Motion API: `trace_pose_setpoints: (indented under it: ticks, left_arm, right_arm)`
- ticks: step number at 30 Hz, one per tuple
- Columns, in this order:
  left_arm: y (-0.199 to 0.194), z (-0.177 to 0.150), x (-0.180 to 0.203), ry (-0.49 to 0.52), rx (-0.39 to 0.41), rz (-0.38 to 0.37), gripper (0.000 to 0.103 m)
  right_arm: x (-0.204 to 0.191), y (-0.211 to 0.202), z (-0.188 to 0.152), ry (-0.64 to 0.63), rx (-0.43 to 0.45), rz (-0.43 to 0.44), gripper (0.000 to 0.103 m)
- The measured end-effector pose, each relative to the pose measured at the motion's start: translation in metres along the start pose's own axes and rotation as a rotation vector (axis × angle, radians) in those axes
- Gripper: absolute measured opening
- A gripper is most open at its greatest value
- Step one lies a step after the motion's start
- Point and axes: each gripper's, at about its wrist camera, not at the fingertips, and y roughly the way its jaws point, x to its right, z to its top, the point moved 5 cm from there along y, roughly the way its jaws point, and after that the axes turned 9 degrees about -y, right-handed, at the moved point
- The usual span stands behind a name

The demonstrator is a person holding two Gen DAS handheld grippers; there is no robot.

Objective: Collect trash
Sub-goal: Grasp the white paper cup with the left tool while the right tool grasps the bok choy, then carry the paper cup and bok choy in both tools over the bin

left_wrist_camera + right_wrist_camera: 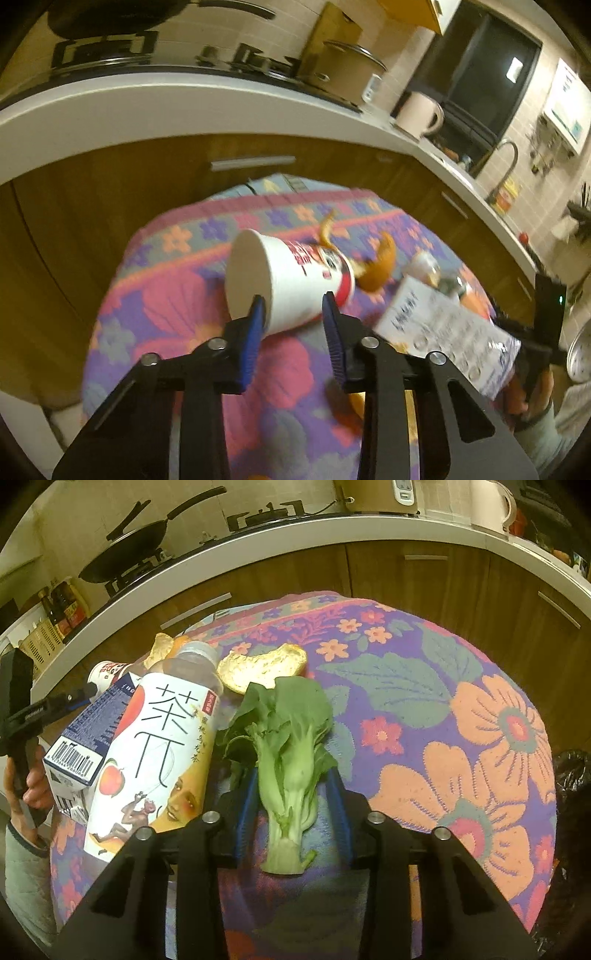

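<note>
A white and red paper cup (pixel 291 280) lies on its side on the floral table cloth (pixel 173 295). My left gripper (pixel 293 308) is open with its blue pads on either side of the cup's lower edge. Orange peel (pixel 380 264) lies just past the cup. A bok choy (pixel 290 771) lies between the open fingers of my right gripper (pixel 293 788). A tea bottle (pixel 159 753), a blue and white carton (pixel 86 746) and orange peel (pixel 262 668) lie to its left and beyond.
A kitchen counter (pixel 147 107) with a stove, a pot and a kettle (pixel 419 112) curves behind the table. Wooden cabinets (pixel 424 587) stand below it. A black bag (pixel 570 771) shows at the right edge. A metal bowl (pixel 581 354) is at the far right.
</note>
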Motion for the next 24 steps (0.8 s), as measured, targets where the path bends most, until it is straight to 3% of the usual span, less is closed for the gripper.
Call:
trace_pose_setpoints:
  ticks: [2,5,8,16,24]
  left_arm:
    - [0.0,-0.006,0.005,-0.002,-0.006,-0.008,0.01]
    - [-0.001,-0.014,0.015,-0.005,0.015,-0.009,0.001]
    - [-0.008,-0.018,0.022,-0.002,0.045,0.006,0.001]
    - [-0.055,-0.027,0.051,-0.011,0.149,-0.042,0.001]
    - [-0.082,-0.031,0.131,0.086,0.196,-0.126,0.001]
  right_arm:
    - [-0.002,0.0,0.0,-0.011,0.002,-0.009,0.027]
    - [-0.003,-0.003,-0.001,-0.023,0.01,-0.018,0.025]
    - [0.0,-0.012,-0.001,-0.021,0.053,-0.036,0.025]
    - [0.005,-0.043,-0.012,-0.005,0.132,-0.048,0.025]
    - [0.034,-0.107,-0.027,0.049,0.234,-0.08,0.025]
